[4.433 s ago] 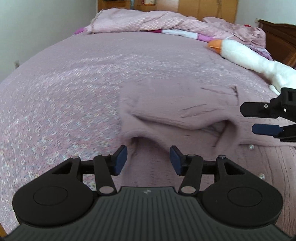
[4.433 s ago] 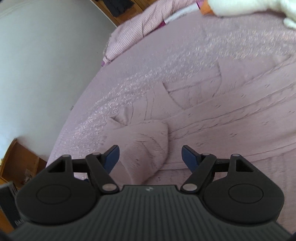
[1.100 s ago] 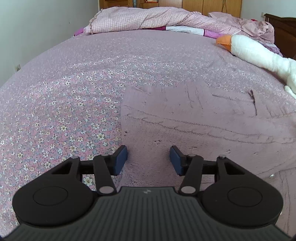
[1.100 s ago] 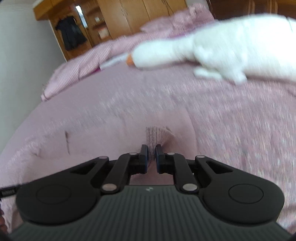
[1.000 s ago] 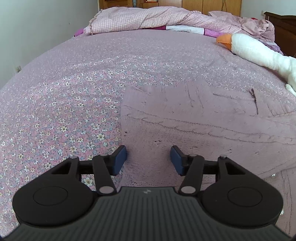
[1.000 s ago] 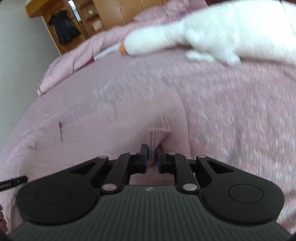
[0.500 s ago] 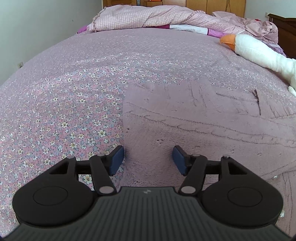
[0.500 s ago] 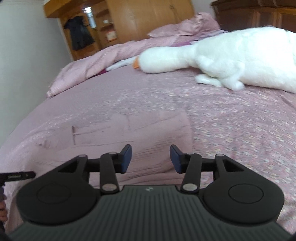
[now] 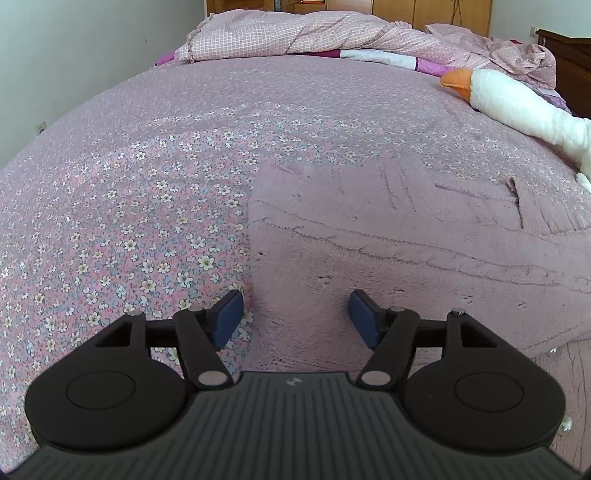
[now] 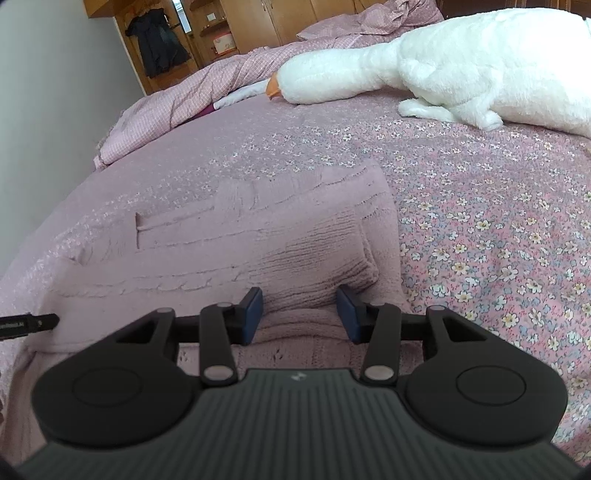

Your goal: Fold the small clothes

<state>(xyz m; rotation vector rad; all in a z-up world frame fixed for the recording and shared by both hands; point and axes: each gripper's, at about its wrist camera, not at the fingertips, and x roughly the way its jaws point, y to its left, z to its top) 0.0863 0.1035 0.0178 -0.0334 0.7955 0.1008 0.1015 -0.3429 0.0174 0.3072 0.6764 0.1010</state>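
Pink knit sweater lying on the bed, both tools open above it.

Bed [image 9: 129,192] w/ floral pink cover fills both views; crumpled checked duvet [image 9: 295,37] at far end, wooden wardrobe [image 10: 280,22] behind. White plush goose [image 10: 461,62] lies along bed's right side, orange beak twd the duvet, well apart from the sweater. Sweater [image 9: 388,251] sits flat mid-bed, cable-knit ridges across it; a sleeve [image 10: 317,266] is folded over the body at its right end, ribbed cuff nearest the cam. Left tool [image 9: 295,317]: jaws wide apart, holding nothing, straddling sweater's left edge, left pad over bare cover. Right tool [image 10: 299,317]: jaws apart, either side of the folded sleeve cuff, not clamped. Contact w/ fabric can't be told. Small buttons [image 9: 553,350] show at lower right, left view.
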